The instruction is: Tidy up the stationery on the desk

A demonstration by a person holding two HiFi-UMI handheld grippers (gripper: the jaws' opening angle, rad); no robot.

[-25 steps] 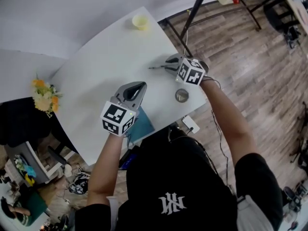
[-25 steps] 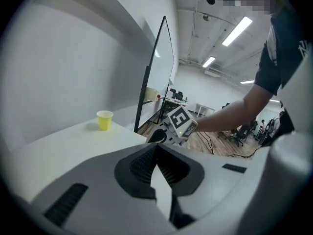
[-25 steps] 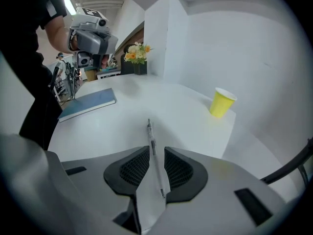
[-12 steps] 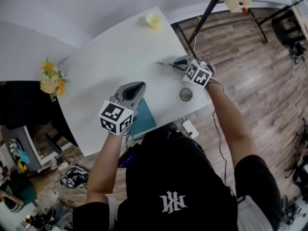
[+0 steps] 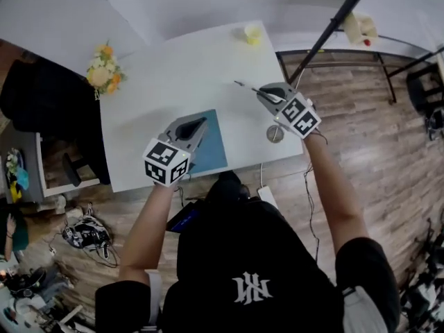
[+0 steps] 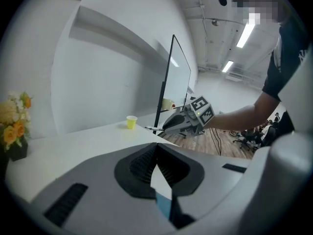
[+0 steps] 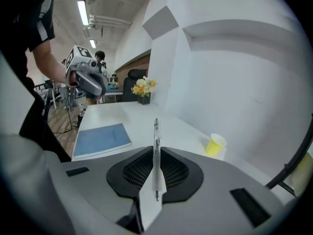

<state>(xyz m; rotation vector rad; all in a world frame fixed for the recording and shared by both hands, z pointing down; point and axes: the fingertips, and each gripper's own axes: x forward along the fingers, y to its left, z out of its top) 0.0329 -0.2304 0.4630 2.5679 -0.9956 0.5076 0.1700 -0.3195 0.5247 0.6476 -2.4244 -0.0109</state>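
Observation:
My right gripper (image 5: 263, 91) hangs over the right end of the white desk (image 5: 159, 82), shut on a slim clear pen (image 5: 244, 85) that sticks out ahead of the jaws. In the right gripper view the pen (image 7: 156, 146) stands upright between the pads. A blue notebook (image 5: 211, 143) lies flat near the desk's front edge. My left gripper (image 5: 200, 123) hovers over its left part, jaws shut with nothing between them. A small round metal cup (image 5: 275, 133) stands by the front right corner, just below the right gripper.
A yellow paper cup (image 5: 253, 33) sits at the far right corner. A pot of orange and yellow flowers (image 5: 104, 66) stands at the far left corner. A black tripod pole (image 5: 333, 26) rises beside the desk's right edge. Wooden floor lies beyond.
The head view has swung, so the desk sits lower and more level in the picture. Both grippers keep about the same places over the desk, with the pen still held in the right one.

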